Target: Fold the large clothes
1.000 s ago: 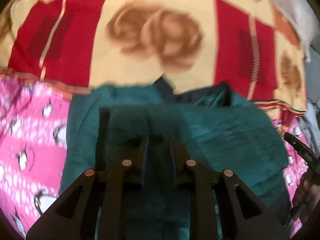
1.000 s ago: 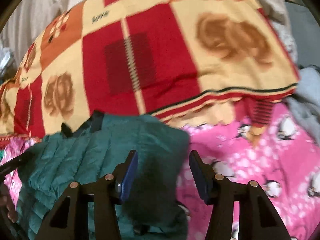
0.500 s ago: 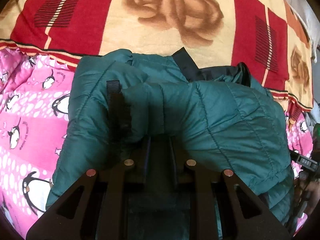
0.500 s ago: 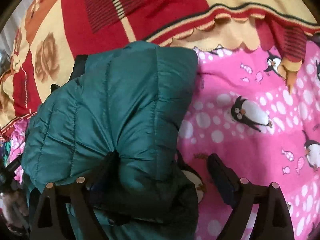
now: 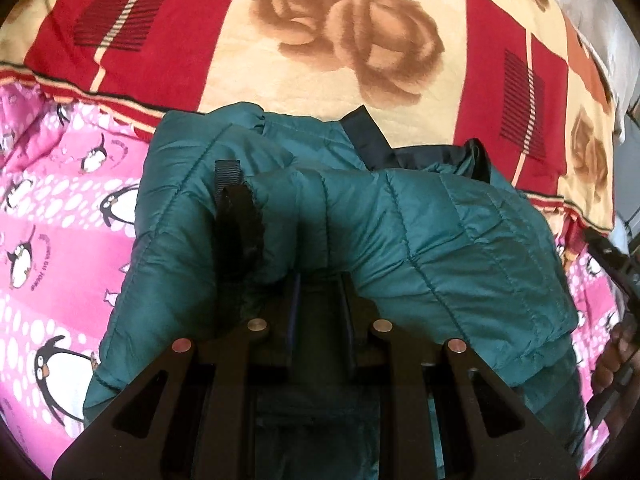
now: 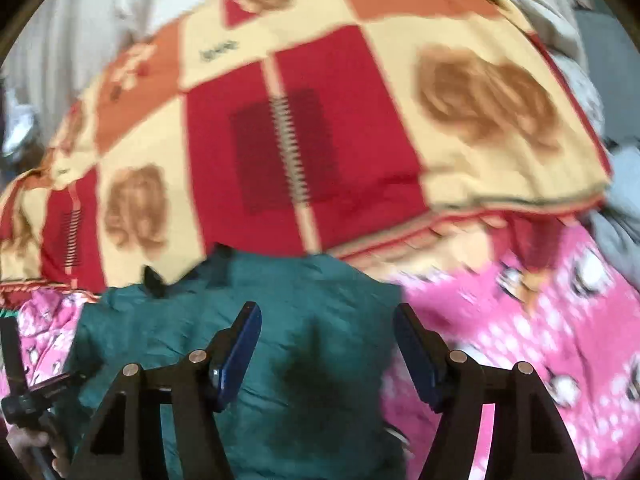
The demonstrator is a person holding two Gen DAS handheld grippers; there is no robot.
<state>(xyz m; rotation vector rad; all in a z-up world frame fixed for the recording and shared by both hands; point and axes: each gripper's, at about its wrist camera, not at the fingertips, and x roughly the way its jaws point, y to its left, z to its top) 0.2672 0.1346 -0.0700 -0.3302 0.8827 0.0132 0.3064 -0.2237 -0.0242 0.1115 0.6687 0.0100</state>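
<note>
The left gripper (image 5: 318,280) sits low against the teal quilted jacket (image 5: 420,240), its jaws drawn narrow with a roll of the jacket's sleeve bulging over their tips. Whether cloth is actually pinched between them cannot be told, since the fabric hides the tips. The right gripper (image 6: 326,344) hovers above the jacket (image 6: 280,320) with its jaws spread wide and nothing between the blue pads (image 6: 240,356).

The jacket lies folded on the bed's pink penguin sheet (image 5: 52,240), its collar end touching the near edge of the red and cream rose blanket (image 5: 320,40). A black strap loop (image 5: 234,208) stands at the cuff on the jacket's left side, and dark lining (image 5: 372,140) shows at the collar, against the blanket.

The lower part of the jacket is hidden beneath the left gripper's body. The right wrist view is blurred, so the jacket's quilting and the sheet's print are smeared there. At the right edge of the left wrist view, beside the jacket, a dark tool and some fingers (image 5: 612,360) are cut off by the frame.
</note>
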